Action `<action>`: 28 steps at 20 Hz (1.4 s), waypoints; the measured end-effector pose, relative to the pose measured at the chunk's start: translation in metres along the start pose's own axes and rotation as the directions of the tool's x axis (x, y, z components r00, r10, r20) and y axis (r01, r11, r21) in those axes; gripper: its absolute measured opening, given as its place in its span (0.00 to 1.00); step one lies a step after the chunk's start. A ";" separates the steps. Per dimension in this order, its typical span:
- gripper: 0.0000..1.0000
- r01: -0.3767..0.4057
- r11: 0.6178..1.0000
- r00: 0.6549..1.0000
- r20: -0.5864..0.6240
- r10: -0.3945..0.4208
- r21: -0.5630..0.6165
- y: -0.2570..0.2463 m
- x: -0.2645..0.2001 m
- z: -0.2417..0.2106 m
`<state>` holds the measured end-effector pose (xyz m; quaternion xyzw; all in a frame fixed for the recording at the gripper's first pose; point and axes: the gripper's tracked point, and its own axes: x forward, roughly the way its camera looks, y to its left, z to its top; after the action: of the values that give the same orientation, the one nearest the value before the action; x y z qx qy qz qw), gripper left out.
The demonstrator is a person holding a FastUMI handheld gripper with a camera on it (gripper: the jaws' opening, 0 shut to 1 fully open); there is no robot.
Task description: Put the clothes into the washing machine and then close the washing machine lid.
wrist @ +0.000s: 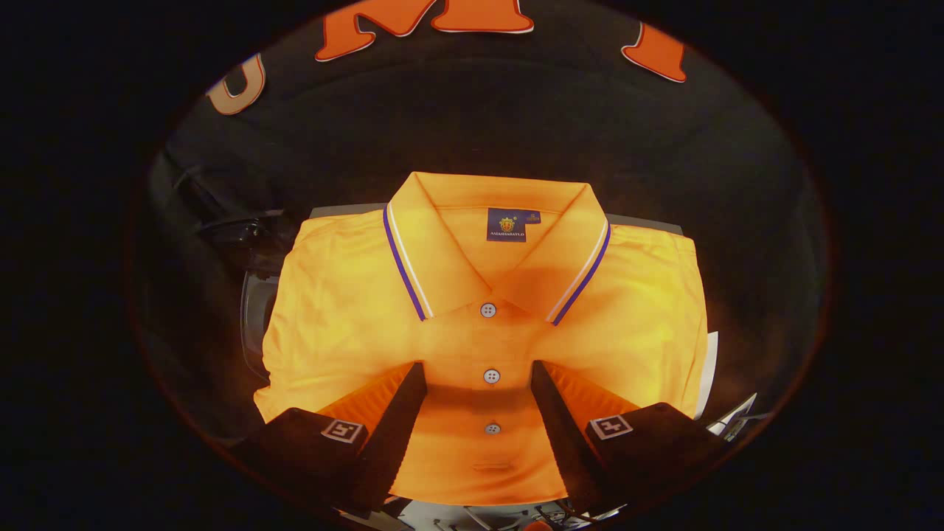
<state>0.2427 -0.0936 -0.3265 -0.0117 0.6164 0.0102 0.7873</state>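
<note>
I see a folded orange polo shirt [487, 324] lying flat straight ahead of me, collar pointing away and the button placket running back toward my gripper [478, 369]. The gripper's two fingers are spread wide apart over the lower front of the shirt, one on each side of the placket, with nothing pinched between them. I cannot tell whether their tips touch the fabric or hang just above it.

The collar [495, 243] has thin white and purple stripes along its edges, and a small dark label [511, 224] sits inside the neck. Three pale buttons line up down the placket: the top button [488, 310] lies just under the collar opening, beyond my fingertips, the middle button [492, 376] sits level with the fingertips, between them, and the lowest button [493, 428] is further back between the fingers.

The shirt rests on a grey surface [346, 211] whose edge peeks out behind the shoulders. To the left, just beside the sleeve, I make out a dim curved grey shape [256, 310] that I cannot identify. Behind everything hangs the booth's black cloth wall [516, 118]
</note>
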 end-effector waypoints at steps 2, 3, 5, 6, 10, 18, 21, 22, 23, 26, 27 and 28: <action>0.76 -0.004 1.000 1.000 -0.002 0.004 -0.003 0.000 0.000 -0.001; 0.69 -0.004 1.000 1.000 0.005 0.004 -0.002 -0.001 0.000 0.002; 0.56 -0.002 1.000 1.000 0.013 0.002 0.005 -0.003 0.000 0.003; 0.50 -0.007 1.000 1.000 0.020 0.006 0.009 -0.003 0.001 0.003; 0.16 -0.011 0.998 0.998 0.058 0.008 0.056 -0.002 -0.001 0.004; 0.08 -0.070 0.996 0.950 0.308 0.051 0.053 0.001 -0.011 0.008; 0.09 -0.146 0.988 0.899 0.424 0.109 0.055 0.008 -0.040 0.020; 0.08 -0.160 0.986 0.887 0.445 0.120 0.054 0.008 -0.051 0.024; 0.08 -0.169 0.984 0.874 0.470 0.124 0.056 0.006 -0.061 0.028; 0.08 -0.211 0.976 0.839 0.522 0.152 0.055 0.005 -0.082 0.032; 0.08 -0.233 0.971 0.821 0.547 0.166 0.055 0.005 -0.094 0.034; 0.08 -0.248 0.967 0.806 0.566 0.175 0.053 0.004 -0.103 0.035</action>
<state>0.2514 -0.0885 -0.2178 0.1096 0.3574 0.0624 0.9254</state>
